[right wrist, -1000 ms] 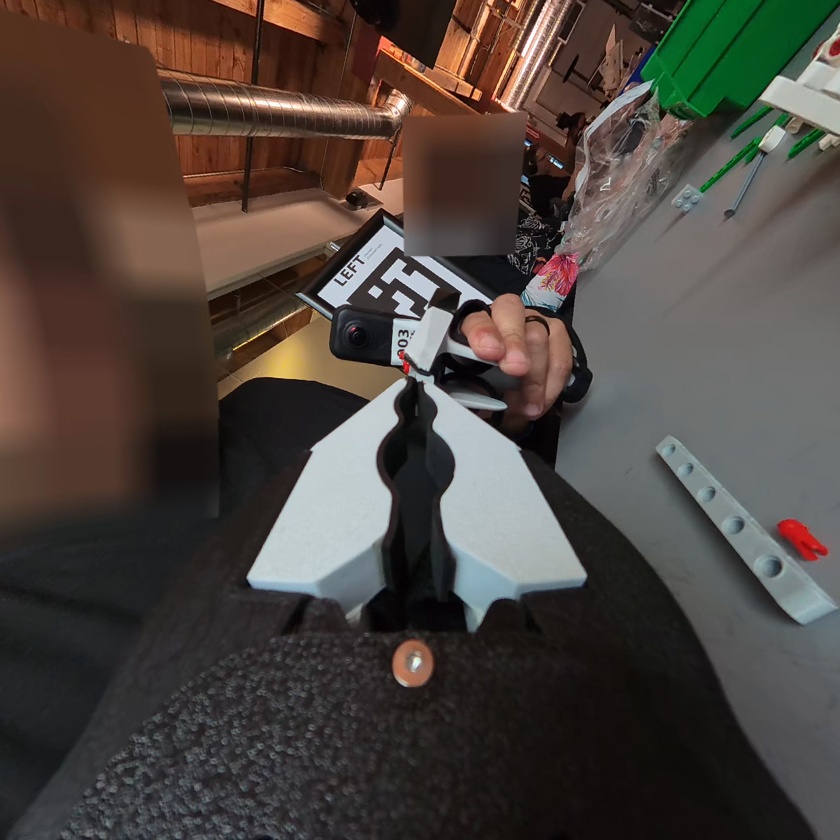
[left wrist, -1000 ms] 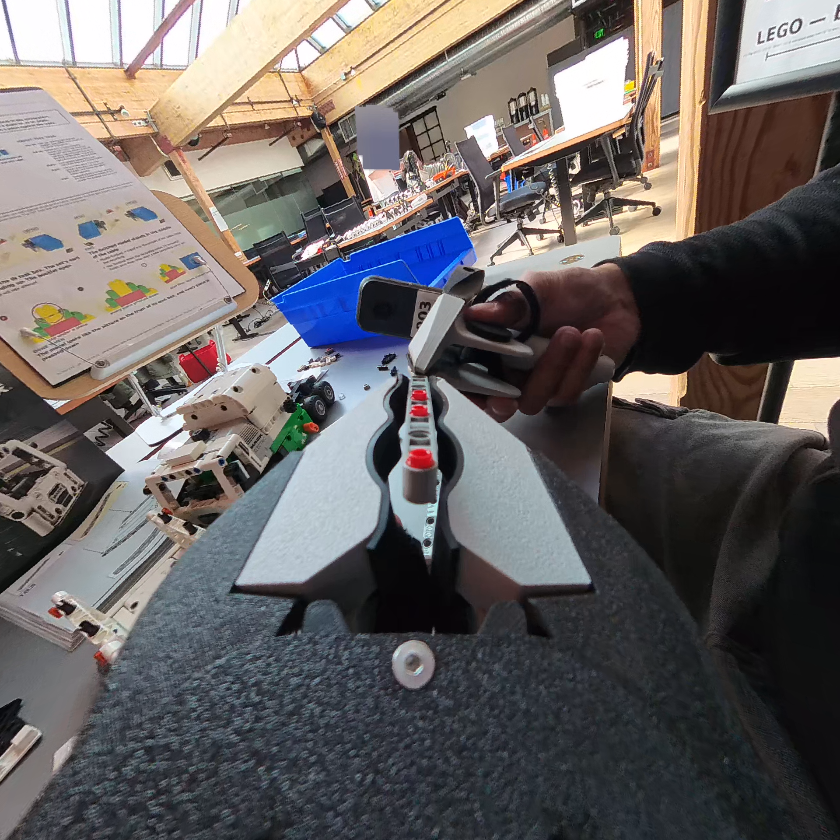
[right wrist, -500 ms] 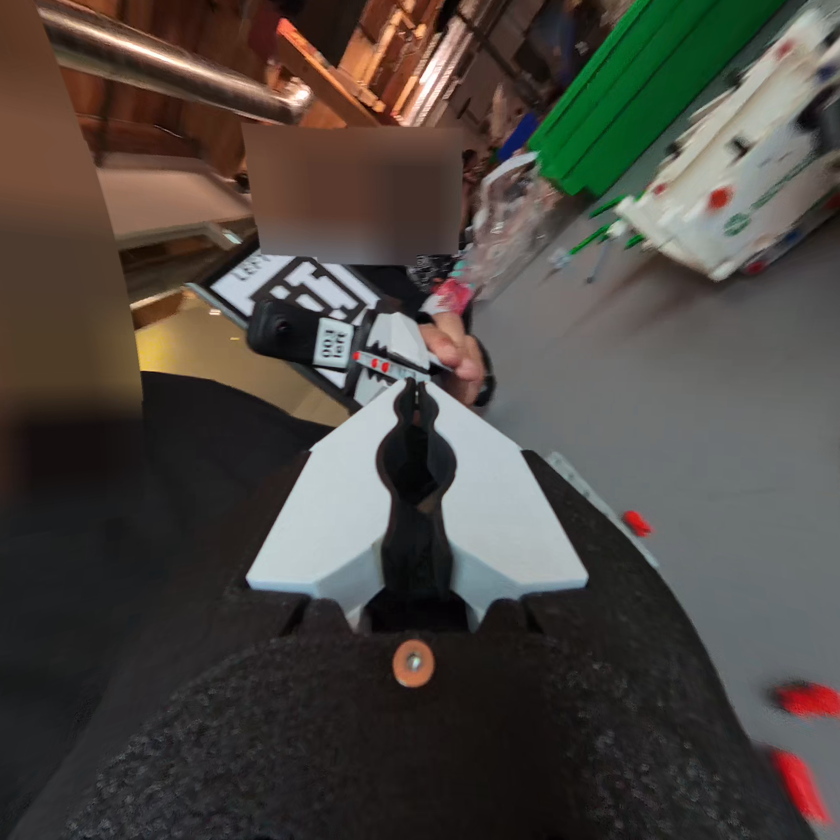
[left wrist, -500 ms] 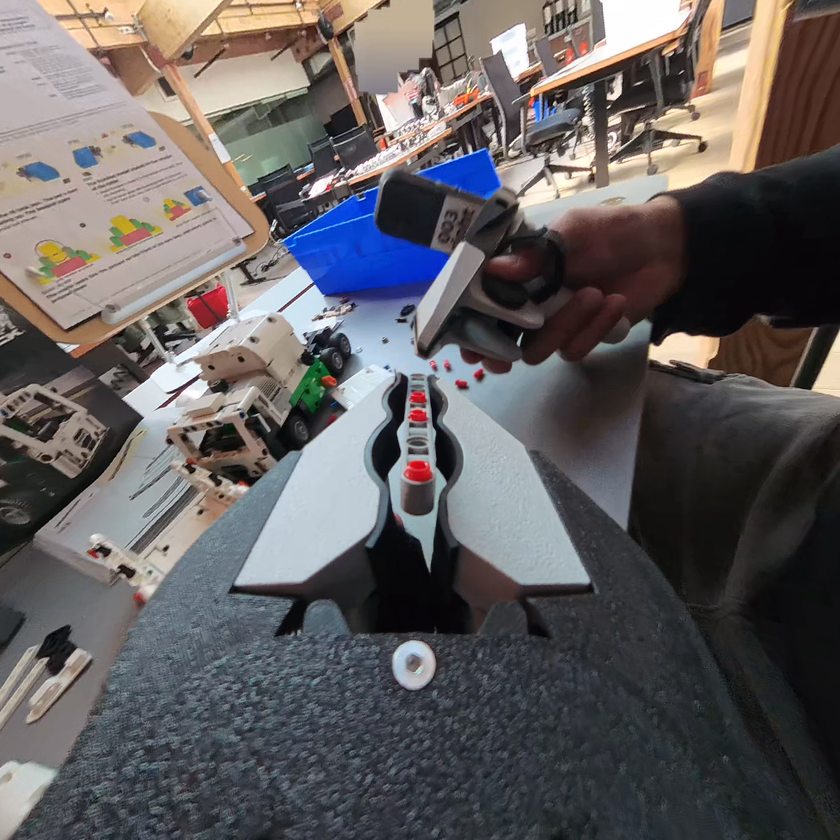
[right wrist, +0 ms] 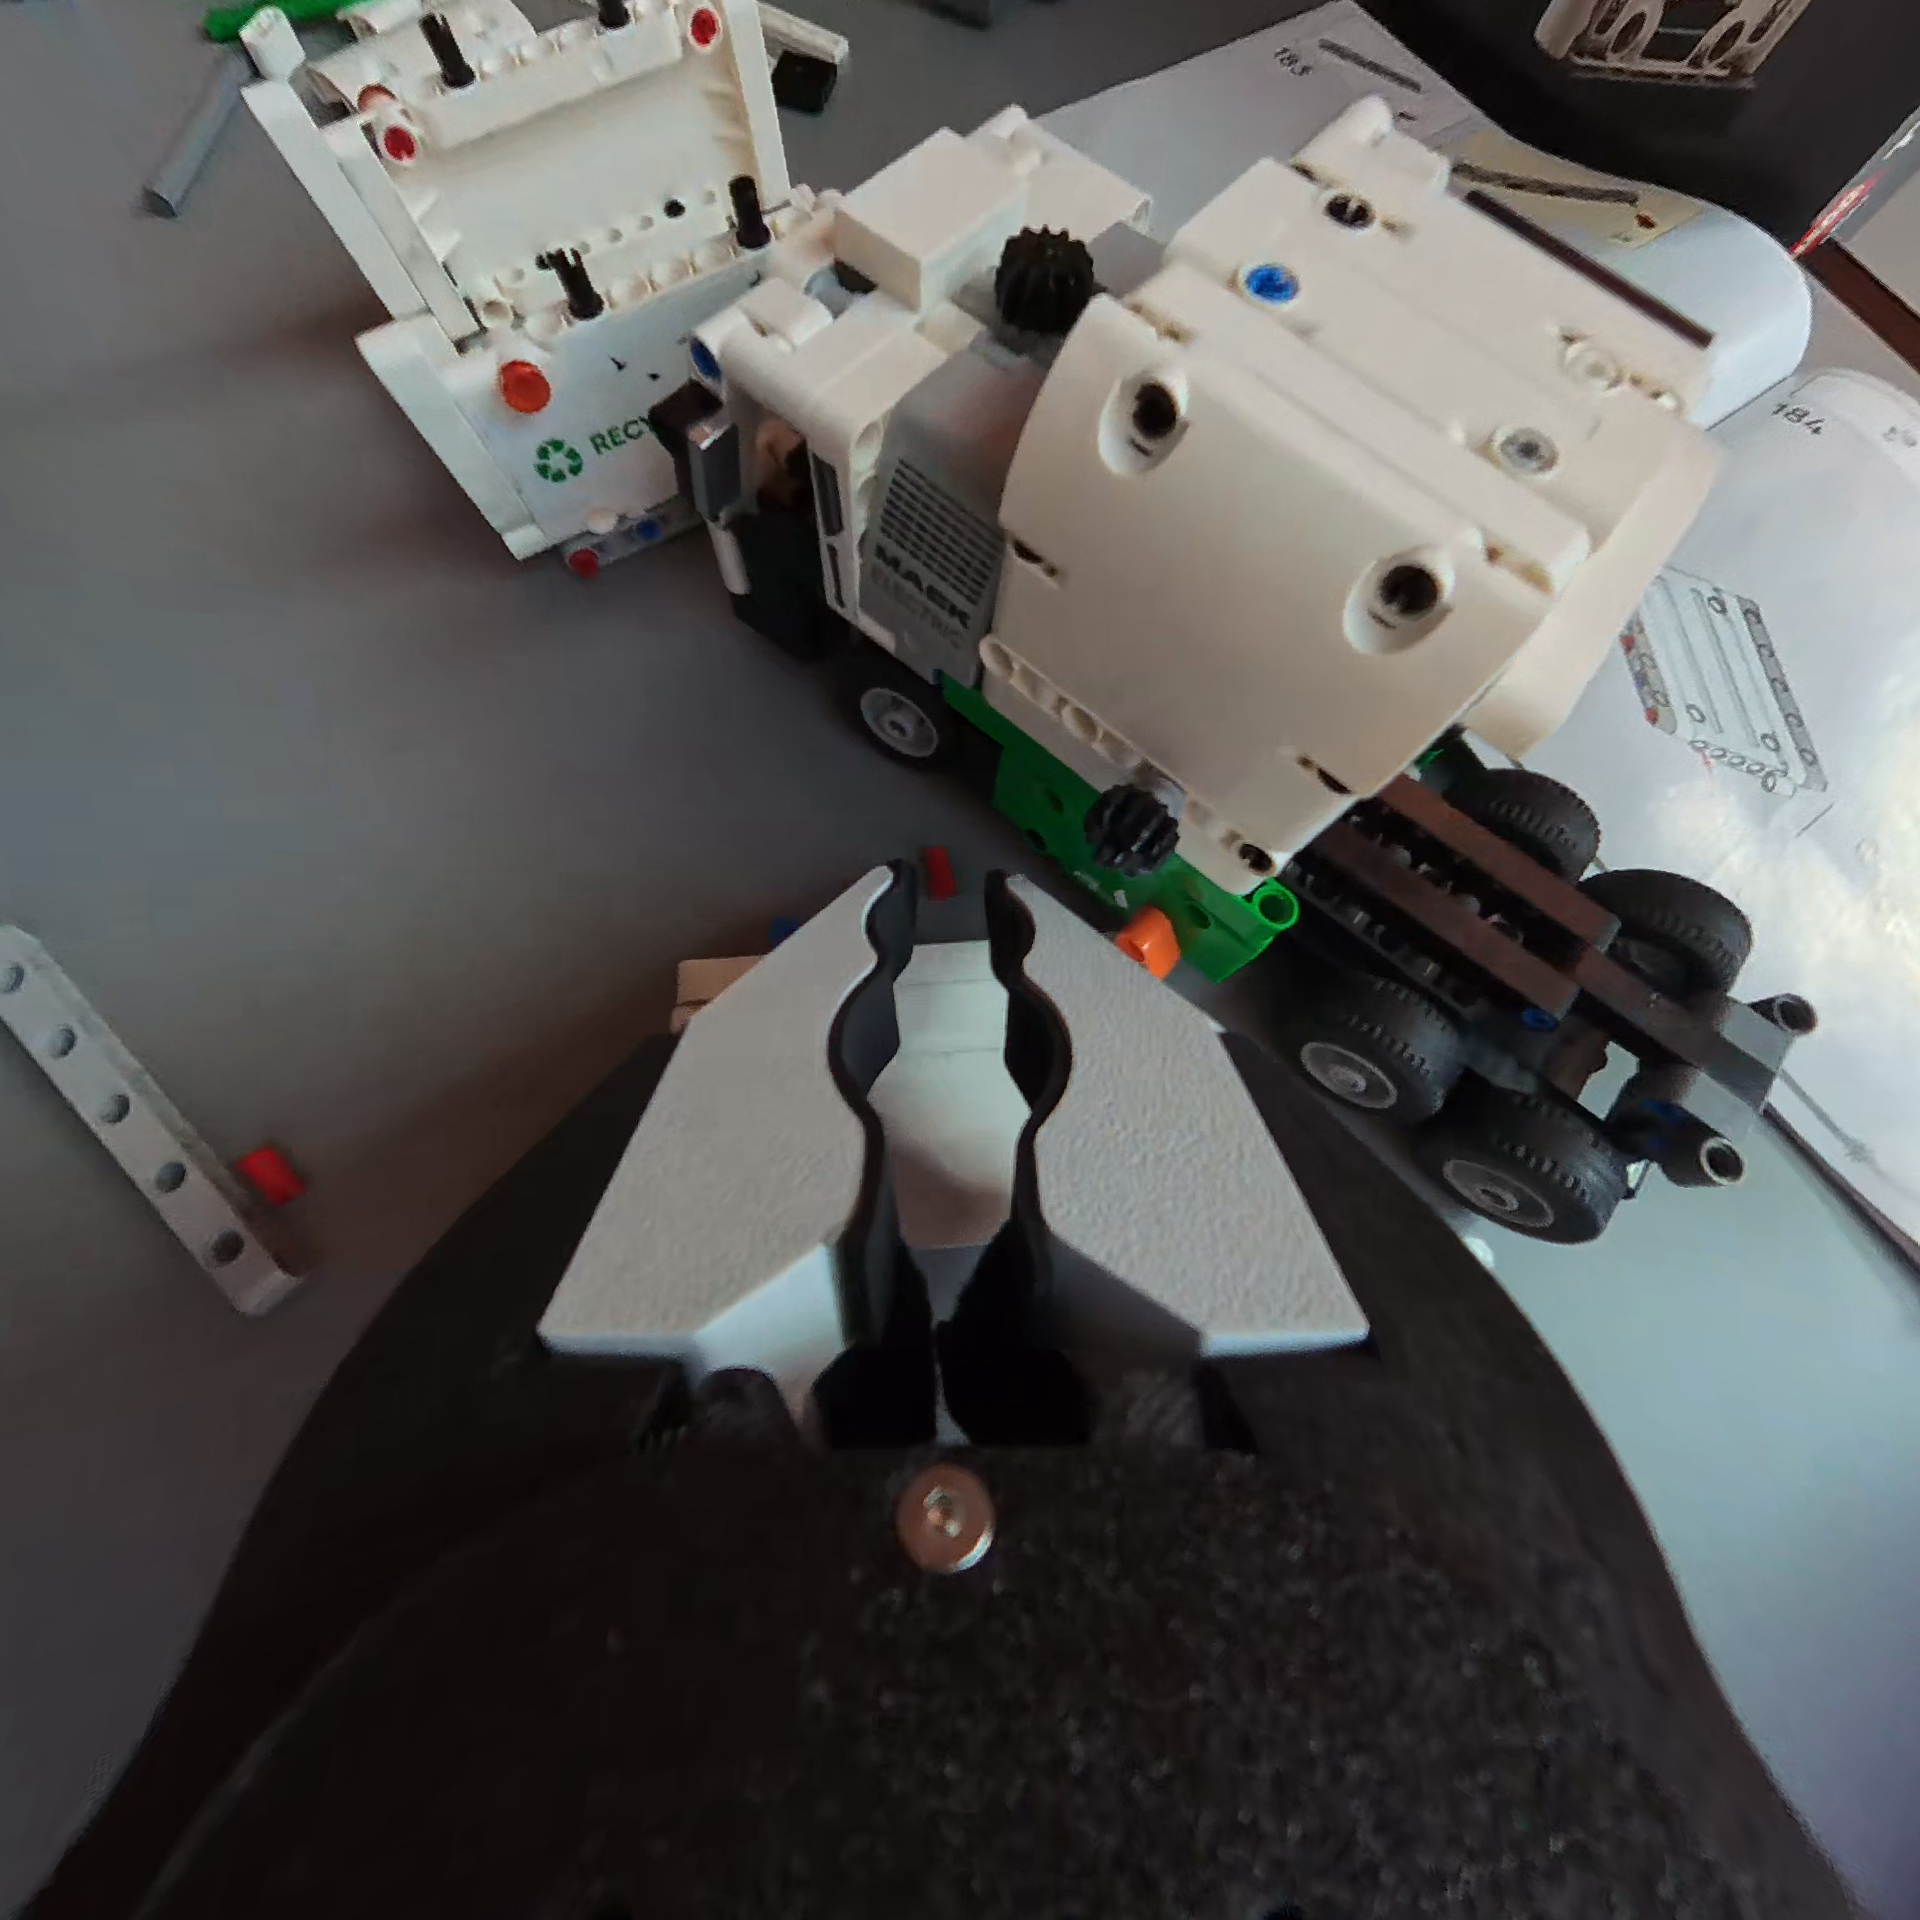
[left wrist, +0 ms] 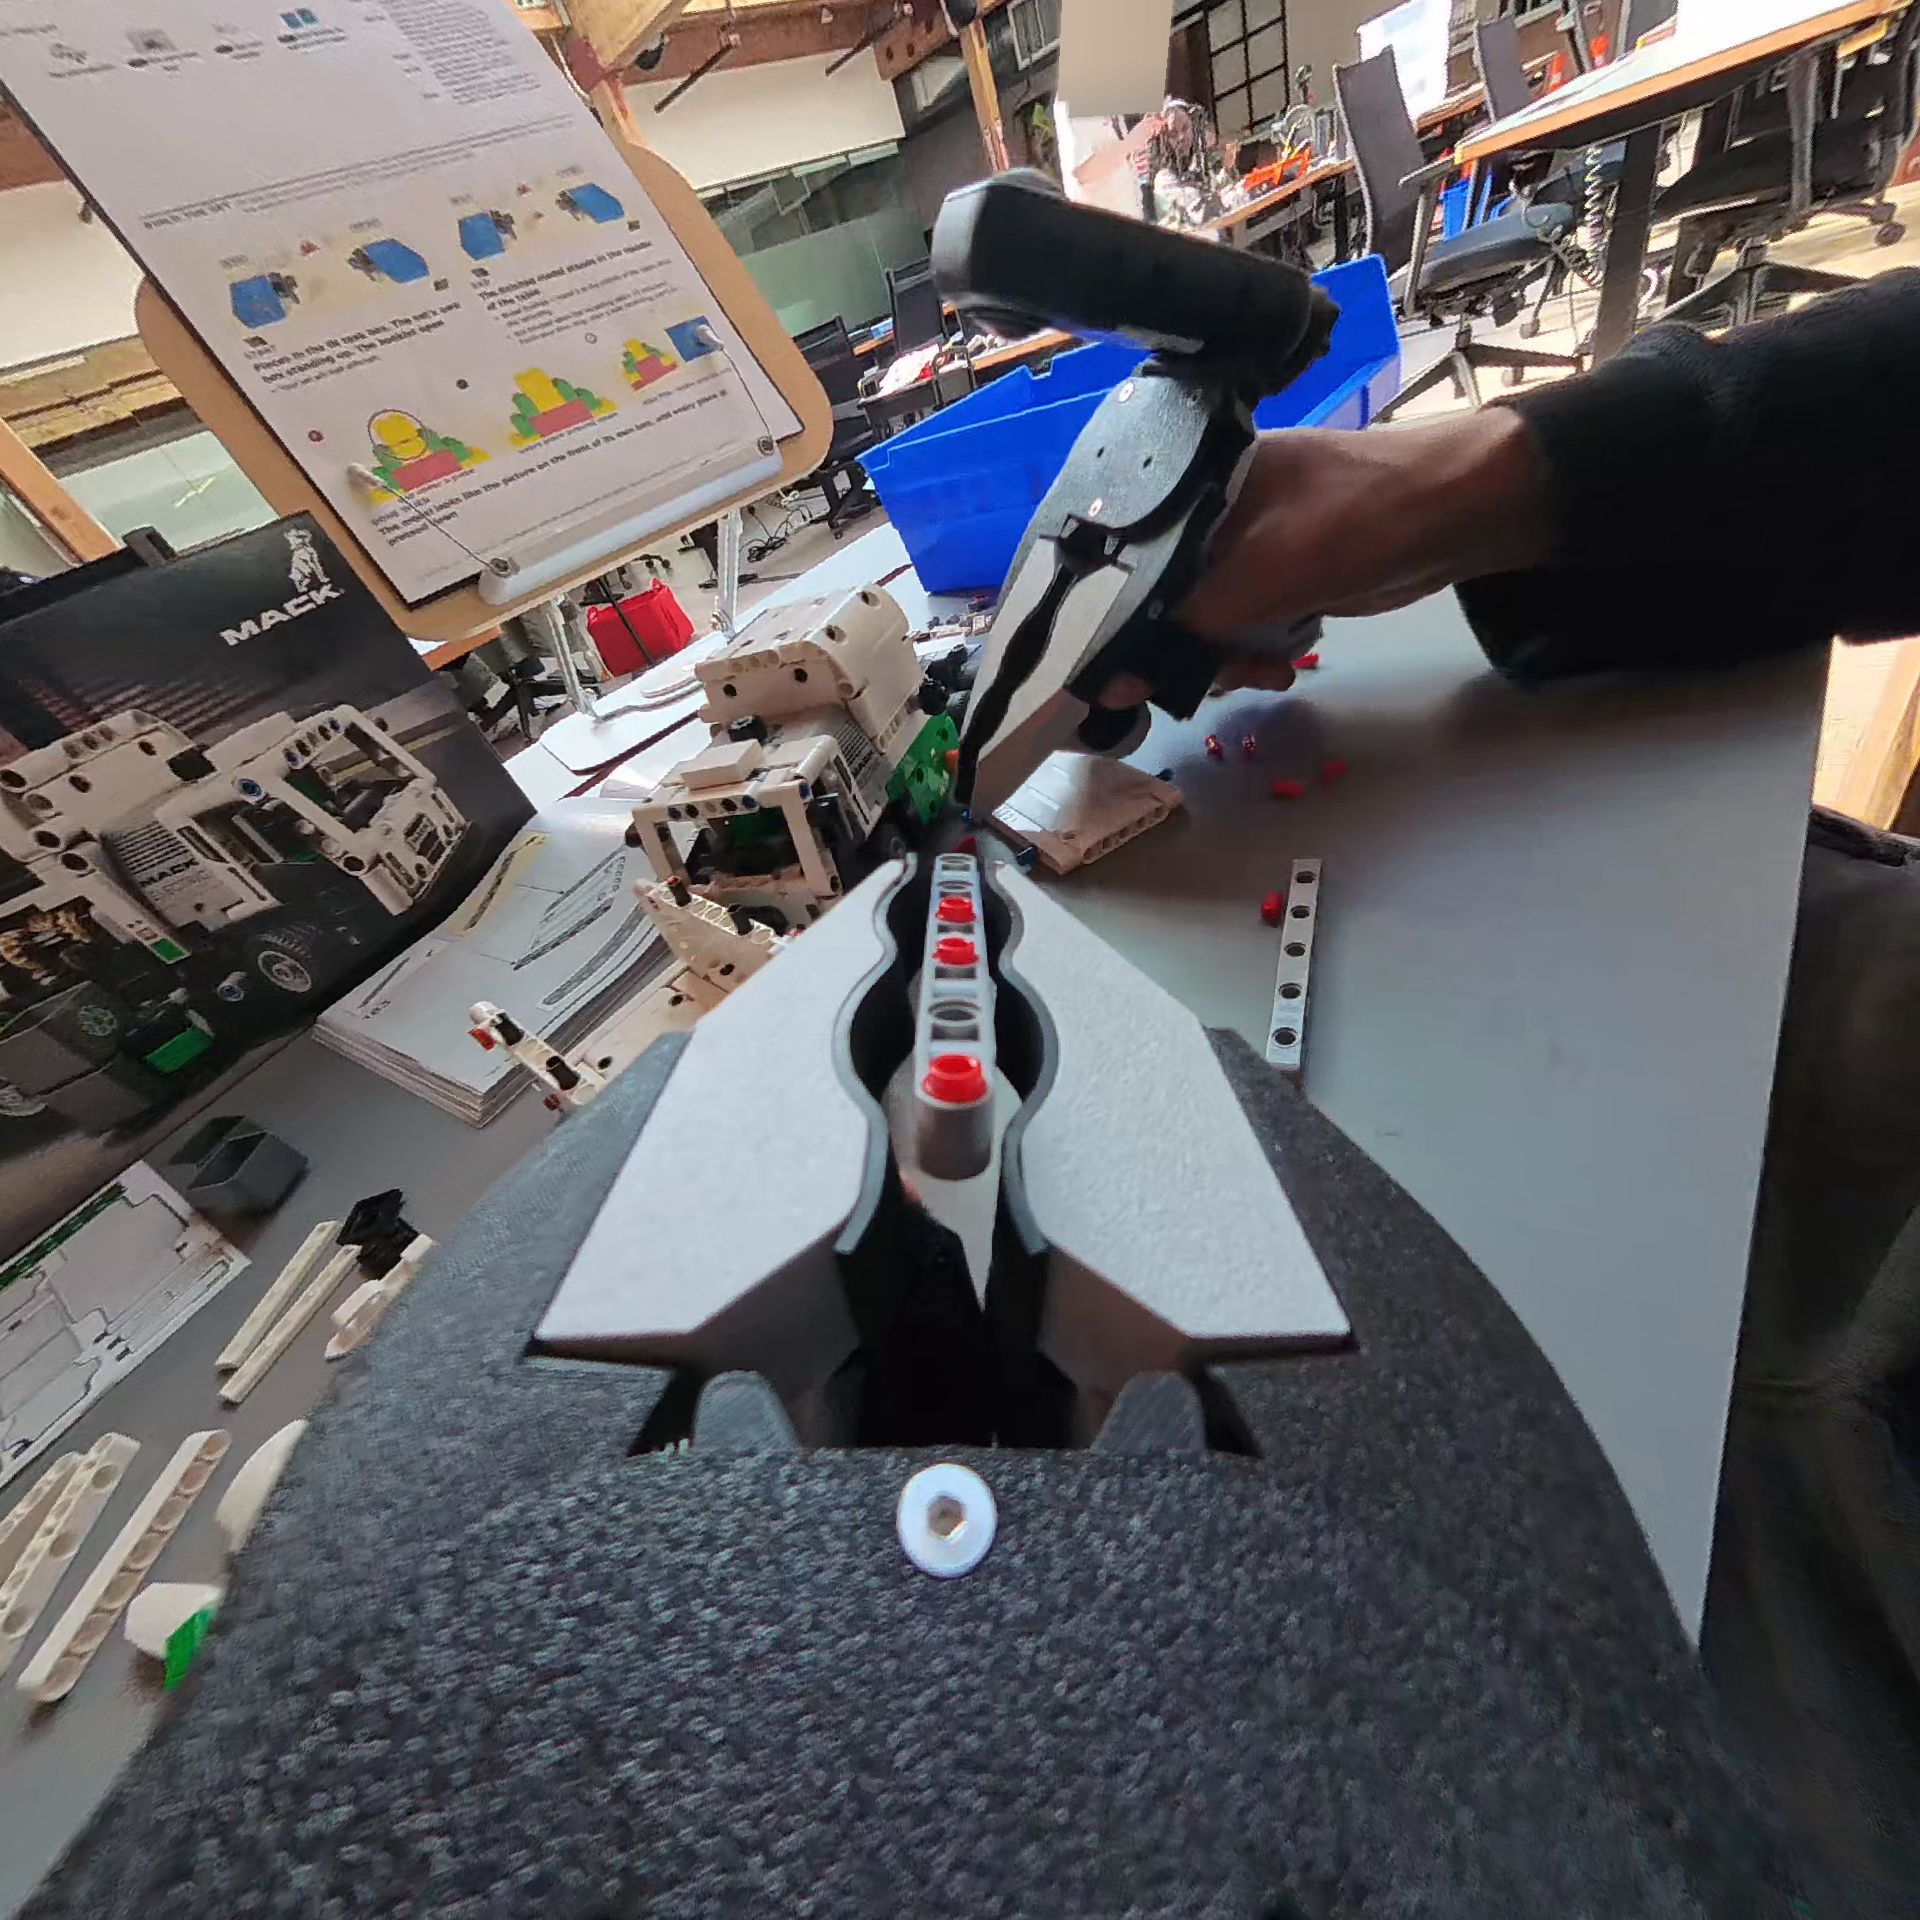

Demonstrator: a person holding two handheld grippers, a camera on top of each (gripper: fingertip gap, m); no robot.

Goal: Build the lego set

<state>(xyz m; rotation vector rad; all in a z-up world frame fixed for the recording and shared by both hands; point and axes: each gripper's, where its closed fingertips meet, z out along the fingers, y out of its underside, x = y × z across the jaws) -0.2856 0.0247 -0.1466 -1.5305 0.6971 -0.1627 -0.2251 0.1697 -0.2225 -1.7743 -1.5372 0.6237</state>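
Left gripper (left wrist: 951, 883) has its jaws closed on a grey holed beam (left wrist: 954, 997), gripped by the long sides, with three red pins (left wrist: 954, 1076) seated in it and one hole empty. Right gripper (right wrist: 940, 894) has jaws parted a little, holding nothing, nose down over a loose red pin (right wrist: 937, 871) on the grey tabletop (right wrist: 416, 790), just beside the half-built white and green truck (right wrist: 1226, 540). Likely step: fetch the next pin for the empty hole. The pin looks tiny, light, hard and smooth, so it should roll or pop out easily; pinch it across its middle, squarely. The beam is stiff and light, best held by the flat sides, as now. A second grey beam (right wrist: 125, 1112) lies well to the side with another red pin (right wrist: 268, 1174) touching it. Blue bin (left wrist: 997, 457) sits at the far tabletop edge; contents hidden. More red pins (left wrist: 1288, 784) are scattered near the person's hand (left wrist: 1351, 530).
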